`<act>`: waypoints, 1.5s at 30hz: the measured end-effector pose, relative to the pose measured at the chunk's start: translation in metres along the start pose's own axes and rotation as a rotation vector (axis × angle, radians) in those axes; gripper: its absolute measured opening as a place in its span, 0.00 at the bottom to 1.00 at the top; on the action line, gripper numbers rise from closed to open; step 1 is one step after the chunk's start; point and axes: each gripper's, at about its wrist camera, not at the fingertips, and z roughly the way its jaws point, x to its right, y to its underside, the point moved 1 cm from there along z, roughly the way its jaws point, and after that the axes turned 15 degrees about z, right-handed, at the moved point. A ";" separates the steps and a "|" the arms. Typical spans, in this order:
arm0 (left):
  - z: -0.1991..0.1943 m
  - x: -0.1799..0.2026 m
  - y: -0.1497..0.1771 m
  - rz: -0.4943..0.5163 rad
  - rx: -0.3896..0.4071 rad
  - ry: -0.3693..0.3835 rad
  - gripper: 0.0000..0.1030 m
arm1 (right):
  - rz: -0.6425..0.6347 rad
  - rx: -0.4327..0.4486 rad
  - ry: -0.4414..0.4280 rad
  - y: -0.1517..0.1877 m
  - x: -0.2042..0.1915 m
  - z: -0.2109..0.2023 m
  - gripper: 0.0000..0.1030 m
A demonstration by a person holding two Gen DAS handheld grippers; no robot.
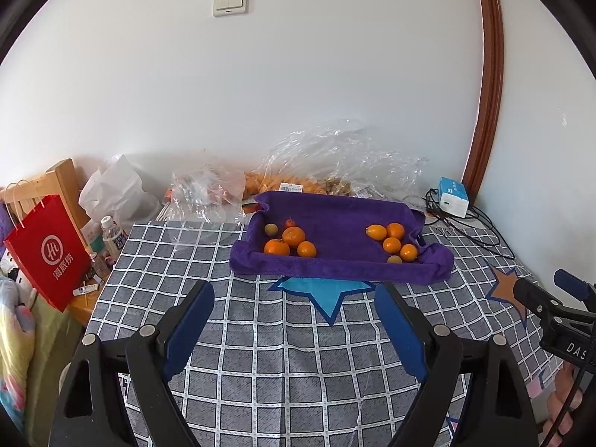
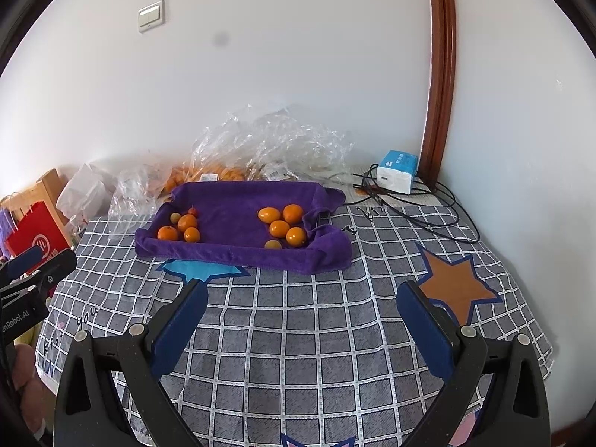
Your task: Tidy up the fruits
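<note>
A purple towel-lined tray [image 1: 335, 219] [image 2: 238, 201] lies at the back of the checked tablecloth. It holds two groups of small orange fruits, one on the left [image 1: 293, 236] [image 2: 187, 222] and one on the right [image 1: 392, 244] [image 2: 279, 228], each with a small yellowish fruit. My left gripper [image 1: 294, 294] is open and empty, well in front of the tray. My right gripper [image 2: 302, 292] is open and empty, in front of the tray's right end. Each gripper shows at the edge of the other's view.
Clear plastic bags [image 1: 335, 160] [image 2: 268, 145] with more orange fruit lie behind the tray by the wall. A blue-white box [image 1: 452, 196] [image 2: 396, 169] and black cables [image 2: 421, 212] are at the back right. A red paper bag [image 1: 48, 249], a bottle [image 1: 113, 236] and a white bag stand left.
</note>
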 end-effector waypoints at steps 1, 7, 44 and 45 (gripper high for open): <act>0.000 0.000 0.000 -0.001 0.000 0.003 0.85 | 0.001 0.000 0.001 0.000 0.000 0.000 0.97; 0.001 0.000 0.000 -0.001 -0.002 0.009 0.85 | 0.016 0.001 0.003 -0.001 0.003 0.001 0.97; 0.009 -0.004 0.007 0.006 -0.029 -0.006 0.85 | 0.019 0.010 -0.009 0.003 0.000 -0.001 0.97; 0.010 -0.004 0.008 0.002 -0.031 -0.001 0.85 | 0.018 0.008 -0.007 0.004 0.000 -0.001 0.97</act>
